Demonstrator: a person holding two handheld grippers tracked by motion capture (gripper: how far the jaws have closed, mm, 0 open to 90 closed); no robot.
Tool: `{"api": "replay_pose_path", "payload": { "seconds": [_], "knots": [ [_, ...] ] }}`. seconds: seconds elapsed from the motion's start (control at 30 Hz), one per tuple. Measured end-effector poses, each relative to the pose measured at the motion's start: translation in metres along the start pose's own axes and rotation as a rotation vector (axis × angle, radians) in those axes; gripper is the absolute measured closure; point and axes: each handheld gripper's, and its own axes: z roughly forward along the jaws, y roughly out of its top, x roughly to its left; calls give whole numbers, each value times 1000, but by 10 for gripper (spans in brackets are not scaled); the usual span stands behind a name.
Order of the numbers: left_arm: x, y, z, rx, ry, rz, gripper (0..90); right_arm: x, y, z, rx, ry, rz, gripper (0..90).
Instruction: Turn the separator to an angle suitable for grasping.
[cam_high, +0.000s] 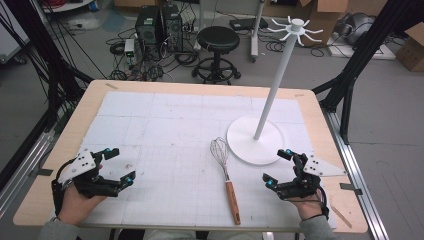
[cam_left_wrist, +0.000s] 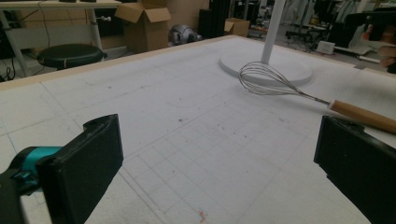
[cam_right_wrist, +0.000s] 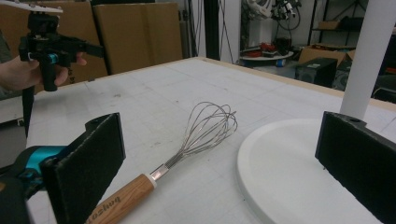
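High view: wire-looped, wooden-handled whisk (cam_high: 226, 172).

Wooden-handled wire whisk (cam_high: 226, 172) lies flat, apparently untouched.

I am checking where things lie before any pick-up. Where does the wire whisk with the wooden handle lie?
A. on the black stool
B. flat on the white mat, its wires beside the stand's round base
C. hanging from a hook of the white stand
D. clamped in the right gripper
B: the wire whisk with the wooden handle lies flat on the white mat, its wires beside the white stand's round base, with both grippers apart from it.
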Motion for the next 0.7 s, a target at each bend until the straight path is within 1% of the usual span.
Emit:
{"api": "replay_pose_path", "payload": {
  "seconds": [0.2,0.27,0.3,0.33,0.37,0.4,0.43,0.47,0.5,0.53,0.6,0.7],
  "knots": [
    [0,0,0,-3,2,-1,18,0,0,0,9,10,10,7],
    [0,0,0,-1,1,1,17,0,0,0,9,20,16,59],
    [-1,0,0,1,-1,-1,17,1,0,0,8,24,15,68],
    [0,0,1,3,0,1,17,1,0,0,12,27,23,121],
    [0,0,1,6,0,1,18,1,0,-1,15,37,23,200],
    [-1,0,1,5,0,0,18,1,0,-1,15,55,13,277],
    [-1,-1,1,5,0,-2,17,3,0,-2,13,62,2,336],
    [-1,0,1,6,-1,-1,17,4,0,-2,16,78,4,403],
    [-1,-1,1,6,-2,-1,17,4,0,-1,24,92,8,446],
    [-1,-1,1,8,0,-2,18,5,0,0,31,100,2,514],
    [-1,-1,1,12,-2,2,17,7,0,1,46,114,-8,607],
    [-1,-1,2,15,-4,2,17,11,1,5,74,143,-40,734]
  ]
}}
